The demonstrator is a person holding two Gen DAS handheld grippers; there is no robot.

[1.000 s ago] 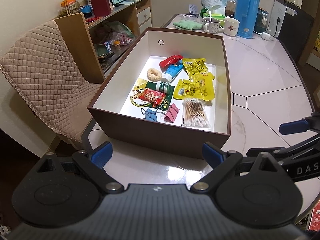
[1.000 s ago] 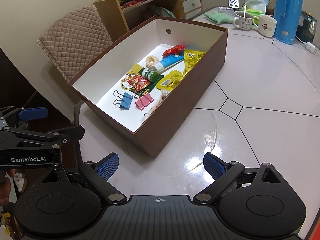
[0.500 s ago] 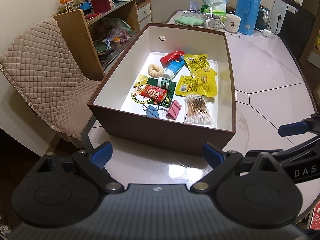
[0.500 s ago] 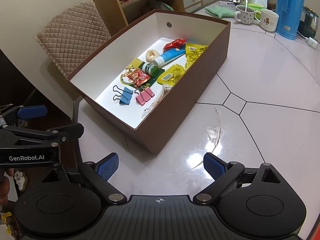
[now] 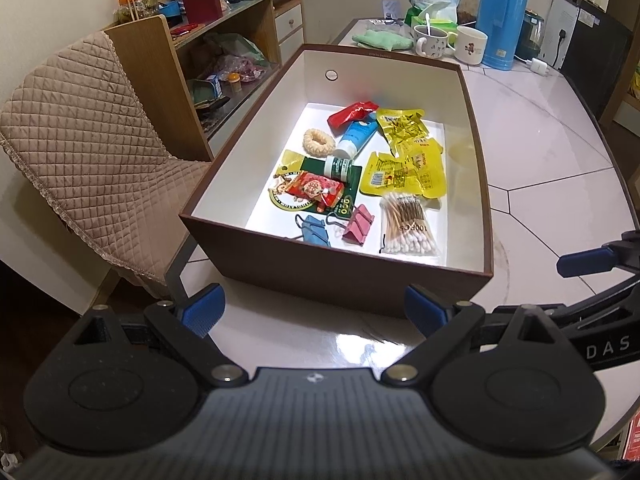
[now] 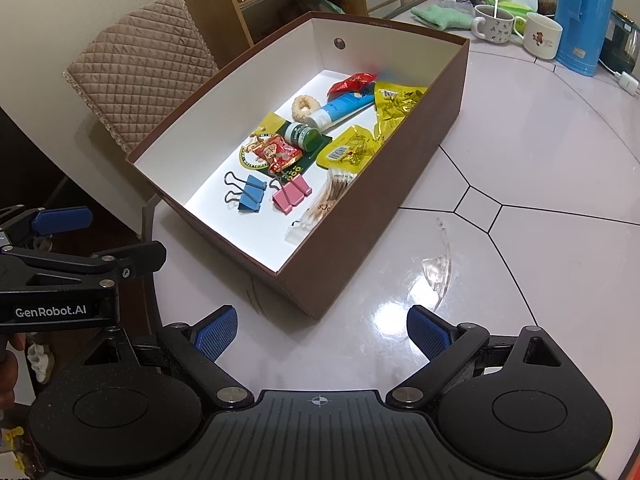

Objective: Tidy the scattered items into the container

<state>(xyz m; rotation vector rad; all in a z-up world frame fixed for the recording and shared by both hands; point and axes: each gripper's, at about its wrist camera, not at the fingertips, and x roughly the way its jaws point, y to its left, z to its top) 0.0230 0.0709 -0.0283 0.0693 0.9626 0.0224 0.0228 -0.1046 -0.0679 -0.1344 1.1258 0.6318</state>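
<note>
Box (image 5: 336, 268) brown card, white inside, holds crinkly packets, cotton swabs (image 5: 408, 226); left gripper (image 5: 316, 310), right gripper (image 6: 320, 330) both spread, empty; right view alone shows clips' wire handles

Left gripper (image 5: 314, 312): jaws spread wide, nothing between blue pads (image 5: 202, 309), held low, pointing forward. Right gripper (image 6: 320, 330): jaws equally wide, empty, level alongside left. Fingertip of hand (image 6: 10, 364) visible at left gripper's handle.
</note>
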